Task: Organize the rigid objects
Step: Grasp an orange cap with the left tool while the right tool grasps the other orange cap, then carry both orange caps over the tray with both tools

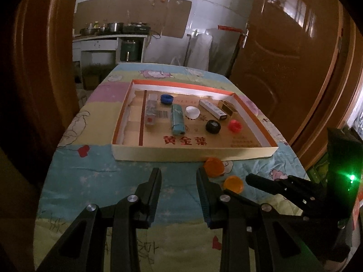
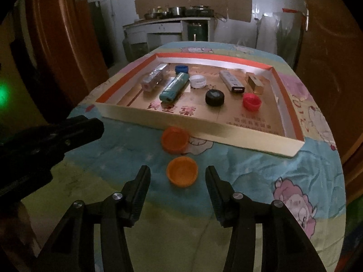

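My right gripper [image 2: 178, 176] stands open over the near orange cap [image 2: 182, 174], which lies on the cloth between the fingers, untouched. My left gripper [image 1: 179, 176], to its left, is partly open and empty. Just beyond, a second orange cap [image 2: 175, 139] sits against the cardboard tray's [image 2: 204, 131] near wall. Farther in, the tray holds a black cap [image 2: 214, 98], red cap [image 2: 251, 101] and teal lighter [image 2: 174, 87].
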